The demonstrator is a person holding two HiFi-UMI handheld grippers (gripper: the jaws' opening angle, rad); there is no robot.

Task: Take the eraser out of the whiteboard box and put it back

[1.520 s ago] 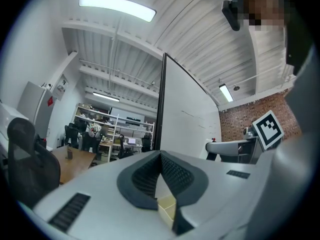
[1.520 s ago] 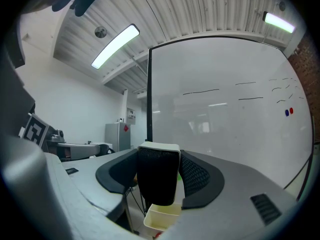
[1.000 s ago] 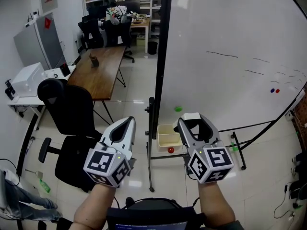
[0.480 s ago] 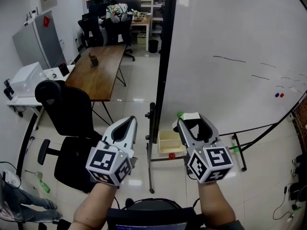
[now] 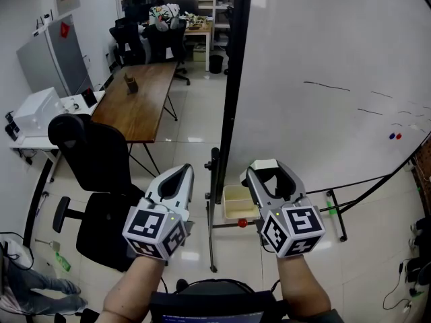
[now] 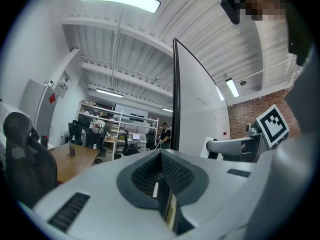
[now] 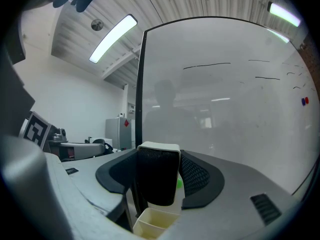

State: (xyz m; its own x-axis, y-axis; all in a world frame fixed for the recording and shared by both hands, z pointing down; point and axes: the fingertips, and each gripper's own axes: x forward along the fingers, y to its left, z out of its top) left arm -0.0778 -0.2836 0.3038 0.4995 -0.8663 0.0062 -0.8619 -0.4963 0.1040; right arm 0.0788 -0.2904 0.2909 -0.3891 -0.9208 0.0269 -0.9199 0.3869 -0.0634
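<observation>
My right gripper is shut on the eraser, a white-backed block with black felt. In the right gripper view the eraser stands upright between the jaws, above the cream whiteboard box. From the head view the box sits low on the whiteboard's stand, just beyond and left of the right gripper, partly hidden by it. The whiteboard rises ahead. My left gripper is level beside the right one, shut with nothing in it.
A black office chair stands to the left, a wooden table behind it. The whiteboard's black frame post and stand leg lie between the grippers. A small red ball sits by the box. Red and blue magnets are on the board.
Both grippers have drifted slightly toward the whiteboard and its box, and the right gripper now covers more of the box. The eraser stays in the right jaws.
</observation>
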